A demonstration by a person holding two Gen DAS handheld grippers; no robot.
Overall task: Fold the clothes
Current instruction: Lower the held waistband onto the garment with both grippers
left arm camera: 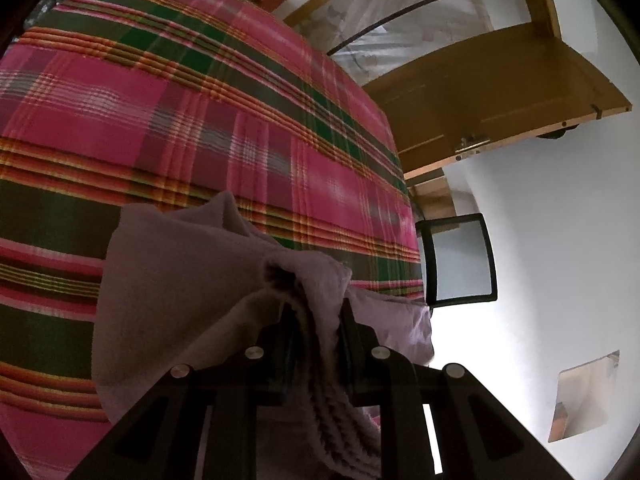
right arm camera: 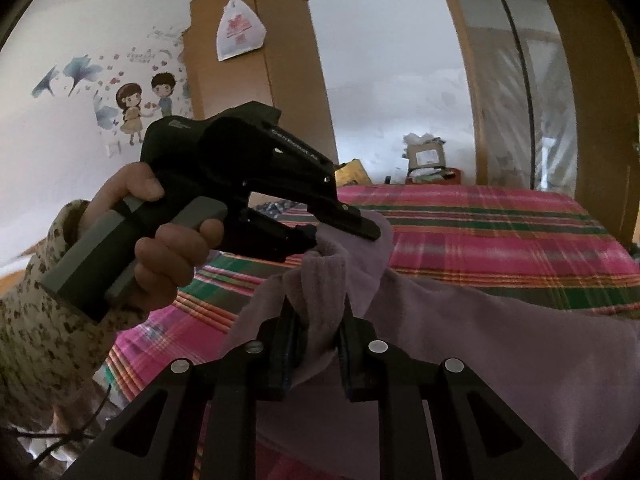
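Note:
A lilac fleece garment (left arm camera: 192, 280) hangs over the pink plaid bed (left arm camera: 168, 112). My left gripper (left arm camera: 314, 312) is shut on a bunched ribbed edge of the garment. In the right wrist view the garment (right arm camera: 500, 344) drapes to the right, lifted above the bed (right arm camera: 480, 224). My right gripper (right arm camera: 318, 308) is shut on another fold of it. The left gripper (right arm camera: 340, 232) shows there too, held by a hand, pinching the cloth just above and behind my right gripper.
A wooden wardrobe (right arm camera: 256, 76) with a plastic bag hung on it stands behind the bed. A wooden door (left arm camera: 500, 92) and glass sliding doors (right arm camera: 516, 80) lie to the right. Boxes and a red bin (right arm camera: 430, 164) sit past the bed's far end.

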